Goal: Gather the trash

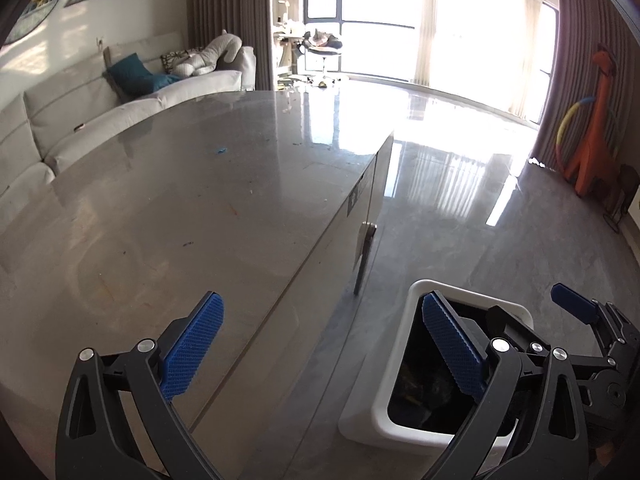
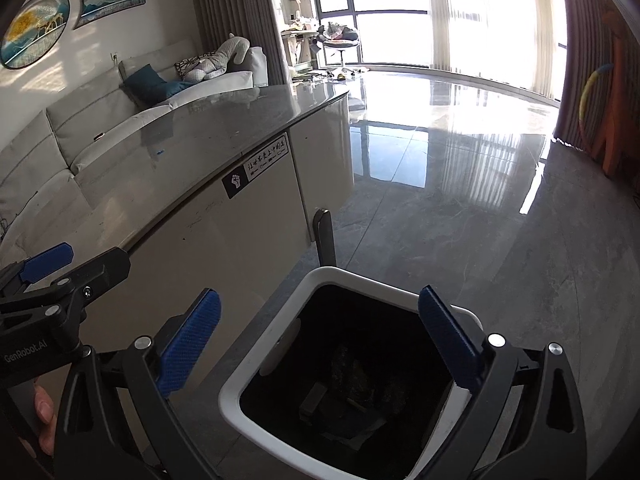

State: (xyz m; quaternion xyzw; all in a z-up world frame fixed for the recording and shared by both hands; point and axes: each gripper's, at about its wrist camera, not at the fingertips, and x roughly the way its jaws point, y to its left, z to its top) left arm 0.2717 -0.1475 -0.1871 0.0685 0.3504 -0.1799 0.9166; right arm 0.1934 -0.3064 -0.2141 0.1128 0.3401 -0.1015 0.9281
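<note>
A white trash bin (image 2: 276, 344) with a black liner stands on the floor beside the grey table (image 2: 192, 148). Dark trash (image 2: 352, 376) lies at its bottom. My right gripper (image 2: 320, 344) is open and empty, right above the bin's mouth. My left gripper (image 1: 324, 344) is open and empty, over the table's right edge, with the bin (image 1: 376, 412) under its right finger. A small blue scrap (image 1: 221, 151) lies on the table top. The left gripper also shows at the left of the right wrist view (image 2: 44, 264).
A grey sofa (image 1: 80, 108) with cushions runs along the table's far left side. Glossy floor (image 2: 440, 184) stretches to bright windows. An orange giraffe toy with a hoop (image 1: 592, 128) stands at the right by the curtain. A table leg (image 2: 325, 236) rises behind the bin.
</note>
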